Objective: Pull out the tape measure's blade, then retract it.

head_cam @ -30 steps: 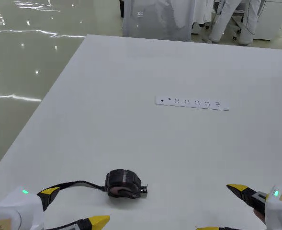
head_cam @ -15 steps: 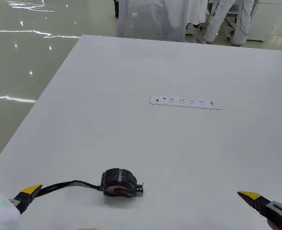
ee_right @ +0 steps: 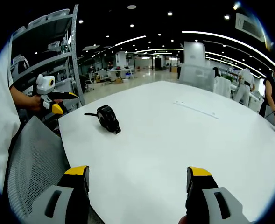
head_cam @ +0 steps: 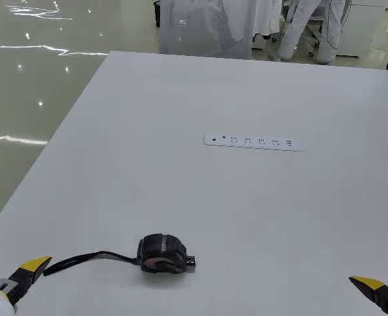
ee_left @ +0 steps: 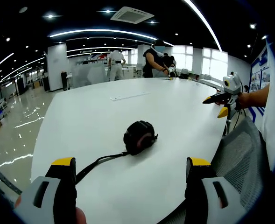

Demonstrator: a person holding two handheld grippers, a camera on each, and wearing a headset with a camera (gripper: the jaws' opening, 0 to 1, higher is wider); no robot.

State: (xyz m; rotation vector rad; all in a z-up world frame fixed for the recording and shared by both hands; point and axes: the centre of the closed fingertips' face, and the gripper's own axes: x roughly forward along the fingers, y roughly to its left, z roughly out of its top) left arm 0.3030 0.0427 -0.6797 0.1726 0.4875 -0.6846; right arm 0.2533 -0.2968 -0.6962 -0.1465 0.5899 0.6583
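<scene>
The black tape measure (head_cam: 162, 254) lies on the white table (head_cam: 180, 99) near its front edge, blade in, its black strap (head_cam: 88, 257) trailing left. My left gripper (ee_left: 131, 163) is open with nothing between its jaws; the tape measure (ee_left: 139, 136) sits ahead of it, apart. Its yellow fingertip (head_cam: 34, 264) shows at the lower left of the head view. My right gripper (ee_right: 138, 171) is also open and holds nothing, with the tape measure (ee_right: 108, 118) well ahead to its left. Its fingertip (head_cam: 368, 284) shows at the lower right.
A white power strip (head_cam: 253, 141) lies flat mid-table, beyond the tape measure. A grey mesh chair back (ee_right: 32, 158) stands at the near table edge. People in white coats (head_cam: 305, 26) stand past the far edge. Glossy floor lies to the left.
Both grippers have drawn back toward me and outward, leaving just one fingertip of each in the head view. The tape measure has stayed put; the head camera shifted slightly.
</scene>
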